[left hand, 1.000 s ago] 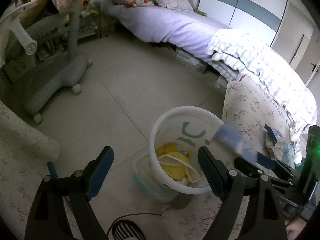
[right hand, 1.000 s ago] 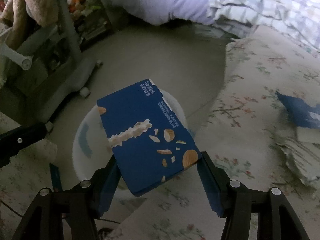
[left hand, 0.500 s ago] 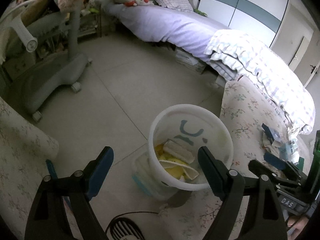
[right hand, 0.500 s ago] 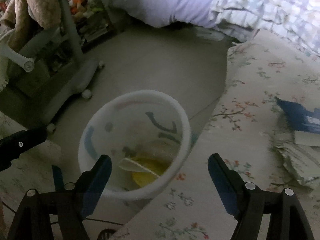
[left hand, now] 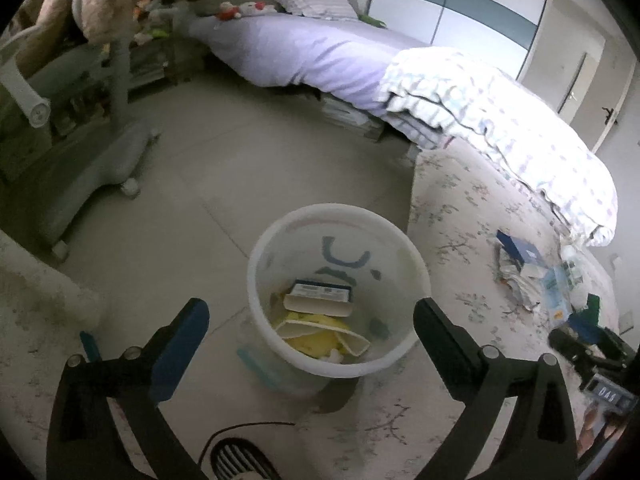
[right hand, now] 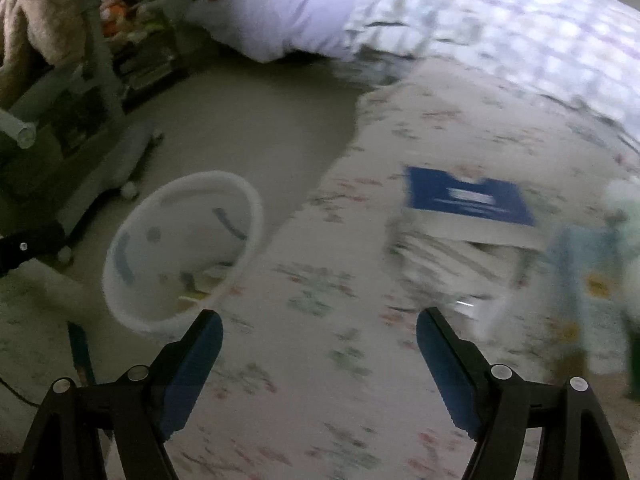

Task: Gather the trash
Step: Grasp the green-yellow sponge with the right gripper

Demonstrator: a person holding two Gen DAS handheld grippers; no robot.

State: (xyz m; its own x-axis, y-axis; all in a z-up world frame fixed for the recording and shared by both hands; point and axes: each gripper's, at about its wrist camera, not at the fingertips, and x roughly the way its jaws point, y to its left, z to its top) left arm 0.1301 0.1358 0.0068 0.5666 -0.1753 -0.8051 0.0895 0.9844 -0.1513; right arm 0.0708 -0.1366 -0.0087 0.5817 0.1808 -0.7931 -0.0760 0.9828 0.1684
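Both grippers empty over the floral cover — one blue carton already in the white bin.

In the left wrist view we see the left gripper with its jaws spread wide, having just opened further, and nothing between them; the white bin stands on the floor just beyond and between the fingertips, and a blue carton lies inside it on yellow scraps. In the right wrist view the right gripper has likewise just been opening and holds nothing — only the floral cover shows between its jaws. The bin sits to the near left of them, while a second blue carton lies farther off to the right on a pile of paper, well apart from the fingers; this view is blurred.
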